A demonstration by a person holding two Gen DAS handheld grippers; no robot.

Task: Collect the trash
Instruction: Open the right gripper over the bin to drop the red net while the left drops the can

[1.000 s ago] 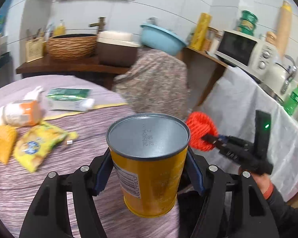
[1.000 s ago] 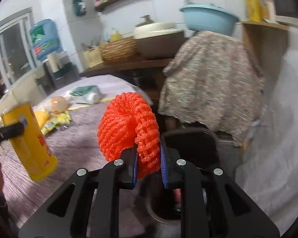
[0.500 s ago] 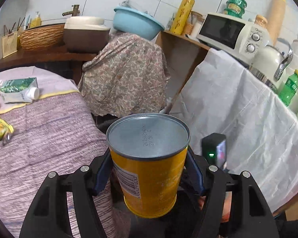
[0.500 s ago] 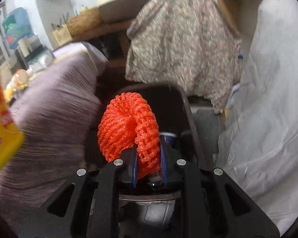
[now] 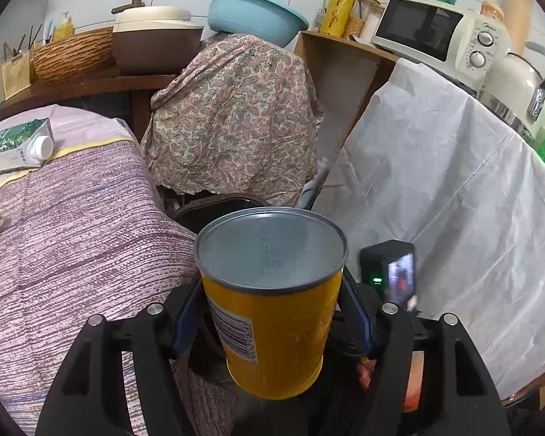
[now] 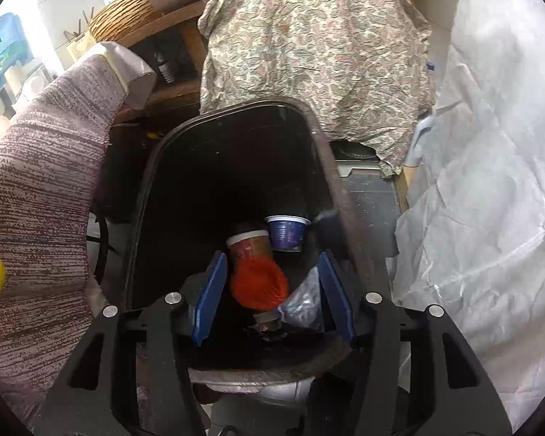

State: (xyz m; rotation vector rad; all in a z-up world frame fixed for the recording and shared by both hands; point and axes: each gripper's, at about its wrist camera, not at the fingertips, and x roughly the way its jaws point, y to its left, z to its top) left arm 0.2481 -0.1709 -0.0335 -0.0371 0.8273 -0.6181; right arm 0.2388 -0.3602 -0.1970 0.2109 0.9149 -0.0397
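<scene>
Two views: left wrist first, then right wrist.

Left wrist, grip: the left gripper (image 5: 272, 330) is clamping the yellow can (image 5: 270, 305) between its blue pads, jaws set wide around the body, metal end facing the camera.

Left wrist, surroundings: the striped tablecloth (image 5: 72, 225) is filling the left side, with a green carton (image 5: 16, 143) lying on it at the far edge; a paisley cloth (image 5: 232, 120) is hanging ahead and a white sheet (image 5: 447, 189) is draping the counter on the right.

Left wrist, change: the can is sitting in the jaws exactly as it was a second ago, while the view is now looking past the table edge toward the dark bin rim (image 5: 214, 207) just behind the can.

Right wrist, jaws: the right gripper (image 6: 272, 298) is standing wide apart above the black trash bin (image 6: 170, 138); its jaws have just been opening, and nothing is pressed between the pads now.

Right wrist, change: the red foam net (image 6: 258, 283), pinched half a second ago, is now lying loose down in the bin, against a brown cup (image 6: 249, 243) and near a blue cup (image 6: 285, 232).

Meaning for the task: the net seems to be disposed of; the can looks to be the next piece to go in, with litter probably still waiting on the table.
</scene>
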